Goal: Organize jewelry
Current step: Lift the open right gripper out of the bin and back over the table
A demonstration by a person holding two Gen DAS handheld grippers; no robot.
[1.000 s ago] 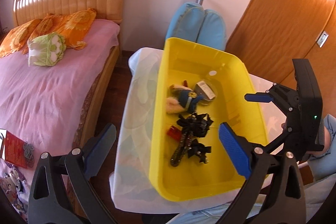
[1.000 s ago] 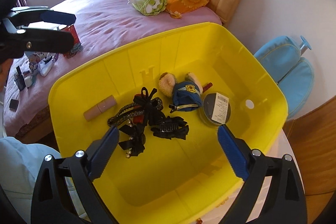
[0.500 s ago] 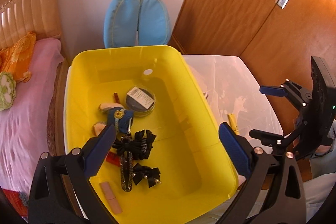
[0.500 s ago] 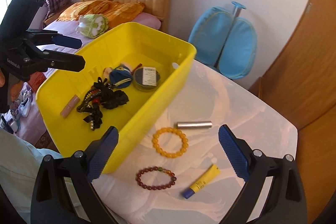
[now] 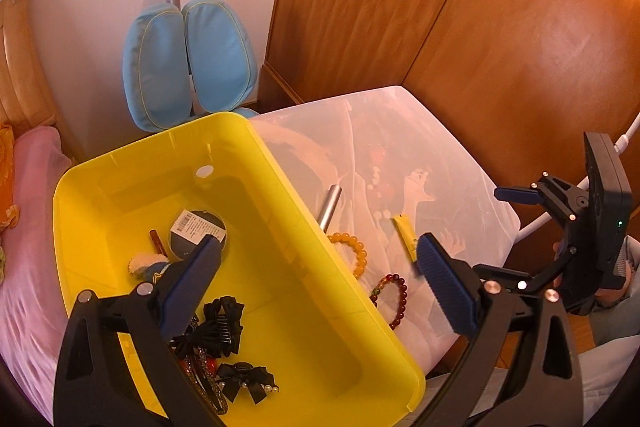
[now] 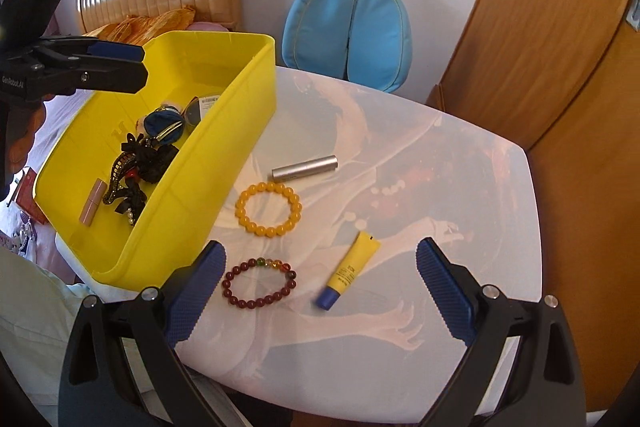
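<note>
Within the last second both cameras have swung off the bed and the yellow plastic bin toward the white tabletop, so the loose pieces are now in view; sorting, I judge, is about to begin.

At the left sits the bin, holding black hair bows and other small things. Just beside its wall lie the amber bead bracelet and dark red bead bracelet, with a silver metal tube and a yellow tube with blue cap further right.

The left gripper hovers over the bin, jaws wide apart, empty. The right gripper hangs over the red bracelet, equally spread, touching nothing.
</note>
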